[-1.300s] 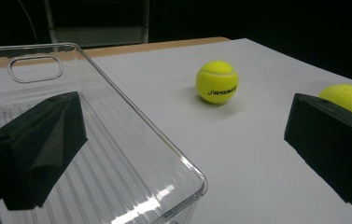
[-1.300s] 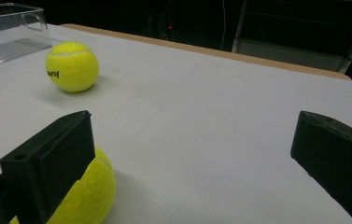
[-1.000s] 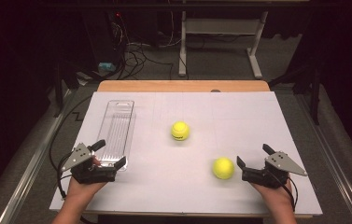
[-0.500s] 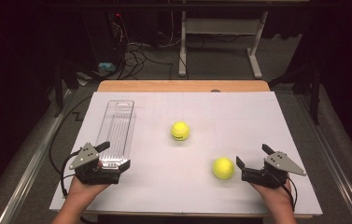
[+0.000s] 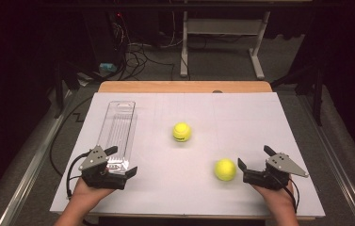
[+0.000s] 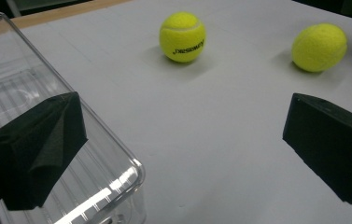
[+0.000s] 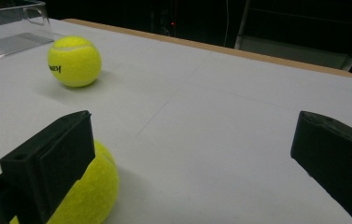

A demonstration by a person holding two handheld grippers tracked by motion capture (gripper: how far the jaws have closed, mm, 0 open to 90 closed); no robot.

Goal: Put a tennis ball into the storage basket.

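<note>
Fingers apart on both: left gripper beside clear container, right gripper beside near ball. Far ball loose too; nothing grasped yet.

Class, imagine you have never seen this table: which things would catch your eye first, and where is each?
Two bright yellow tennis balls stand out on the white table: one tennis ball near the middle, the other tennis ball just beside the open right gripper. On the left lies a clear plastic container, its near end at the open left gripper.
</note>
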